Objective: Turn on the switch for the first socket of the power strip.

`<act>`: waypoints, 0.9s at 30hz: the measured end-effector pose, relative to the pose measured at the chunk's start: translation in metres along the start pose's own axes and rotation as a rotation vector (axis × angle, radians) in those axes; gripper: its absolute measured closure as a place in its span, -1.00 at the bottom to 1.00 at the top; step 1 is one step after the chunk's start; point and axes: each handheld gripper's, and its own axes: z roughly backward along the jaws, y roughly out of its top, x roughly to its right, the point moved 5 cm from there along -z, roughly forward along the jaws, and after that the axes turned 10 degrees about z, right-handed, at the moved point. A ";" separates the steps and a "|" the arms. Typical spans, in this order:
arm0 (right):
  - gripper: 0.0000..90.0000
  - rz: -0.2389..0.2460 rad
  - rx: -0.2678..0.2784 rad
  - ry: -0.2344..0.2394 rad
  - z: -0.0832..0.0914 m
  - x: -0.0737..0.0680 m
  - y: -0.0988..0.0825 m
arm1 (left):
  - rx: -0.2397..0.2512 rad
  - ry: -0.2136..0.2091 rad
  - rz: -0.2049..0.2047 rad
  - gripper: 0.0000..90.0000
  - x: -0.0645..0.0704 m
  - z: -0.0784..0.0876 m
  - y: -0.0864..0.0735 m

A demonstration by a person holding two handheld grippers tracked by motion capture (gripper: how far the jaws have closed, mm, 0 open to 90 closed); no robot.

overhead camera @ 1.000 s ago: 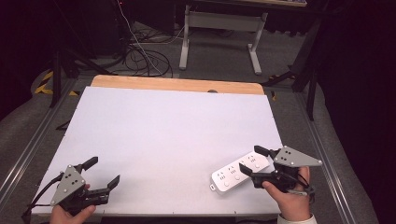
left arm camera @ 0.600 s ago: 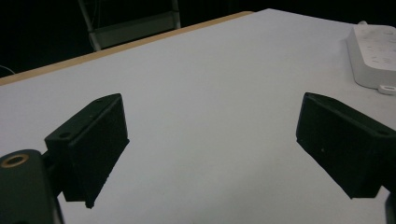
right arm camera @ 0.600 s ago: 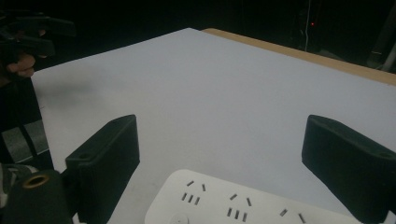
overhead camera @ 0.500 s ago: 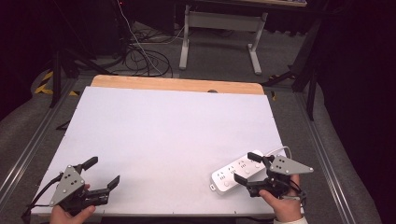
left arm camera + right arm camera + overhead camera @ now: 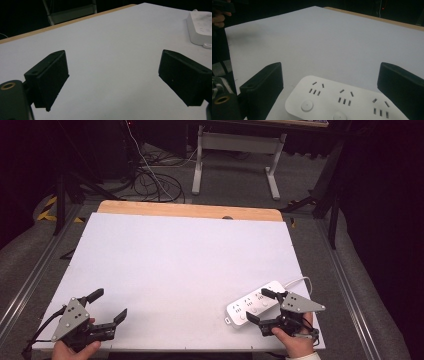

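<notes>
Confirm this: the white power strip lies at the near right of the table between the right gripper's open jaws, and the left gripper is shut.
One thing is wrong: the left gripper is open, not shut. The left gripper view shows its two jaws wide apart over bare table. The rest holds: the white power strip lies near right, between the open jaws of the right gripper.
</notes>
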 end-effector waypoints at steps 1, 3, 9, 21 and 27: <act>-0.84 -0.002 -0.006 -0.002 -0.001 0.000 -0.002 | 0.000 -0.002 0.003 -0.78 0.000 0.000 0.000; -0.84 -0.004 -0.014 -0.007 -0.002 0.000 -0.006 | 0.001 -0.001 0.009 -0.79 0.000 0.001 -0.001; -0.84 -0.001 -0.043 -0.018 -0.008 -0.002 -0.015 | -0.009 0.000 -0.003 -0.79 -0.001 0.002 -0.002; -0.83 0.007 -0.019 -0.045 -0.003 0.001 -0.011 | 0.006 0.001 -0.003 -0.78 -0.001 0.000 0.000; -0.83 0.040 -0.034 -0.049 -0.002 0.000 -0.010 | 0.024 -0.003 0.013 -0.78 -0.001 0.001 0.001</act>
